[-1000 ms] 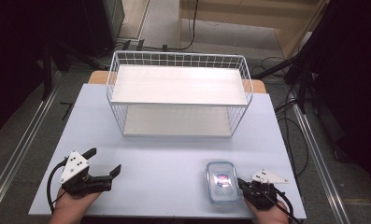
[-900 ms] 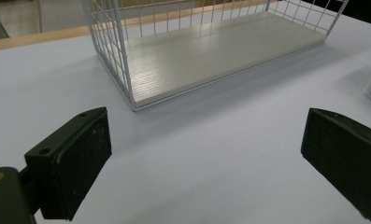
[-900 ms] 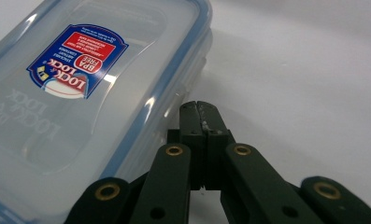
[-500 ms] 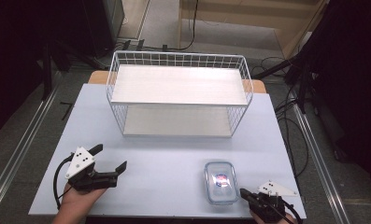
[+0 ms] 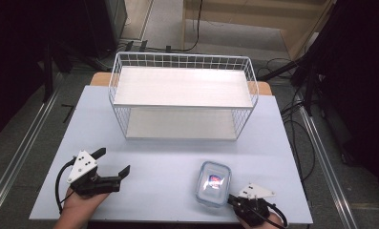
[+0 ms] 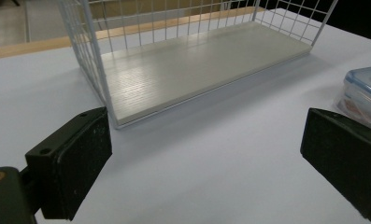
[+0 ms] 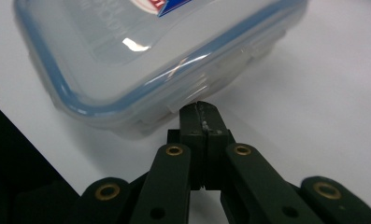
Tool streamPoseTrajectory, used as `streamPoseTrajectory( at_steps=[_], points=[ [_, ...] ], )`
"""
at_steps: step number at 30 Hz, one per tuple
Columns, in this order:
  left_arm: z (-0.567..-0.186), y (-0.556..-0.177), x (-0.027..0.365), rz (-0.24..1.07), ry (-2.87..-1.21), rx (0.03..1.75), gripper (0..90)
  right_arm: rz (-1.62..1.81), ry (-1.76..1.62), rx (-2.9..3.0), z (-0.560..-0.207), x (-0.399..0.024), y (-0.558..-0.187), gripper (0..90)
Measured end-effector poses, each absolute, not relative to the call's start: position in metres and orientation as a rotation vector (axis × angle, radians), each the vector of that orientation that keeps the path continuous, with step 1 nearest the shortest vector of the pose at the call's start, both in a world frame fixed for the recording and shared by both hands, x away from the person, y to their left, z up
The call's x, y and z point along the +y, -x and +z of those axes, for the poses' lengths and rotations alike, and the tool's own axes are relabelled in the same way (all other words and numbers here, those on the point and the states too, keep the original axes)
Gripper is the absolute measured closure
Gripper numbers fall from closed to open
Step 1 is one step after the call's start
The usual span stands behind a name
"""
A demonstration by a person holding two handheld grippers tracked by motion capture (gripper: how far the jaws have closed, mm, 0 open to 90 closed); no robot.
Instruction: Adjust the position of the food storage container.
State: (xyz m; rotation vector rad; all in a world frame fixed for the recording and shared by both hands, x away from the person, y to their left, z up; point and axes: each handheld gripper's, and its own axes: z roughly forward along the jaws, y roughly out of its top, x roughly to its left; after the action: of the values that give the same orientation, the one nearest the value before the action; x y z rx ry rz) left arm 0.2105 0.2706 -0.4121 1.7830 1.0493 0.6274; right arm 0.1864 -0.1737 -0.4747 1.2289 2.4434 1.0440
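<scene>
1. Clear plastic box with blue-rimmed lid (image 5: 213, 182) lies flat on the pale worktop (image 5: 168, 157), in front of the white wire rack (image 5: 182, 98)
2. Right gripper (image 7: 203, 112) fingers clenched, empty, tips at the box's near side latch
3. Left gripper (image 5: 111, 162) fingers spread, empty, well left of the box
4. Judgement: part the right fingers before closing on the box; steady it with the left

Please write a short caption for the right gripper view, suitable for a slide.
Right gripper, jaws shut, tips right at the near corner of a clear food container with a blue-rimmed lid.
</scene>
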Motion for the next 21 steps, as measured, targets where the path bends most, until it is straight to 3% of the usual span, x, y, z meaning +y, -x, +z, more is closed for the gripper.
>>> streamPoseTrajectory(
  at_steps=[9,17,21],
  points=[
    [-0.412,-0.2,0.289,0.654,-1.759,1.098,2.5,1.109,-1.008,2.582,-0.474,-0.084,-0.207,90.0],
    [-0.411,-0.195,0.297,0.67,-1.74,1.112,3.3,1.175,-0.949,2.602,-0.474,-0.045,-0.219,90.0],
    [-0.41,-0.195,0.298,0.671,-1.744,1.117,3.2,1.246,-0.953,2.576,-0.461,-0.057,-0.214,90.0]
  ],
)
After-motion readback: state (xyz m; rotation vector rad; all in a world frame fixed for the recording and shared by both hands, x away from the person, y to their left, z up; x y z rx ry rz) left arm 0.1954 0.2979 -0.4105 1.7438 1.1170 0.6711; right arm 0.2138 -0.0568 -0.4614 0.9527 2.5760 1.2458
